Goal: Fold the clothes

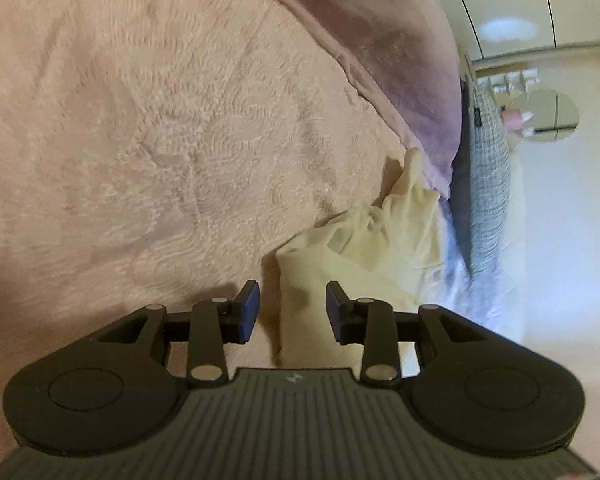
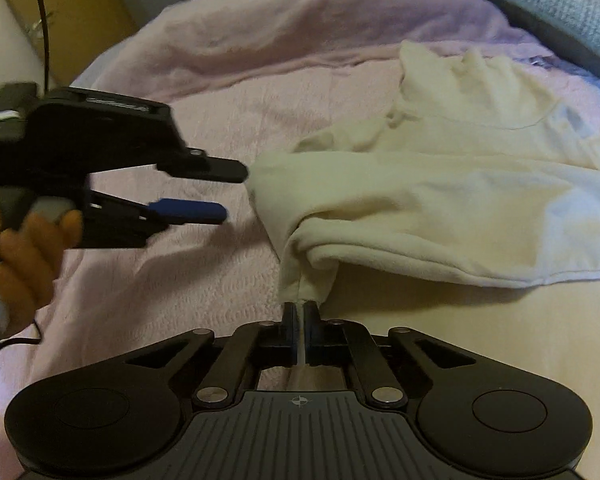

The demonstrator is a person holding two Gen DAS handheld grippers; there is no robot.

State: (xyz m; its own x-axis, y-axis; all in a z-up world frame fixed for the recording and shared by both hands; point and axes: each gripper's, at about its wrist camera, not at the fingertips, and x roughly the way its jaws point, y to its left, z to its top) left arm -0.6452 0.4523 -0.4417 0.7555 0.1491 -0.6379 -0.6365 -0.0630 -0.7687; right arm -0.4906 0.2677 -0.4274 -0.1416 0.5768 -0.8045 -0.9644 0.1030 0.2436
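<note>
The right hand-held gripper (image 2: 299, 312), black with ribbed grey housing and dark blue pads, has its jaws pinched together on a corner of the cream-coloured soft fleece garment (image 2: 440, 200), a thin fold of the fabric showing in the narrow slit between the pads. From that pinched corner the garment rises in a rolled fold and spreads away to the right across the bed, its hem running along the side nearest the camera and its rumpled far end bunched up toward the back of the bed. The left hand-held gripper (image 2: 230, 192), of the same black build with a blue pad, is held in a person's hand (image 2: 24, 248) at the left and points at the garment's left end; its jaws stand apart with nothing between them, the tips just beside the cloth, whether touching it I cannot tell. In the left wrist view the left hand-held gripper's (image 1: 292, 306) pads frame the garment's (image 1: 352, 248) near edge without pressing on it. Everything lies on the pale pink textured bedspread (image 2: 204, 280). A mauve plush blanket (image 2: 300, 28) is heaped along the far side of the bed, and a grey-blue knitted throw (image 2: 560, 4) lies at the far right corner.
</note>
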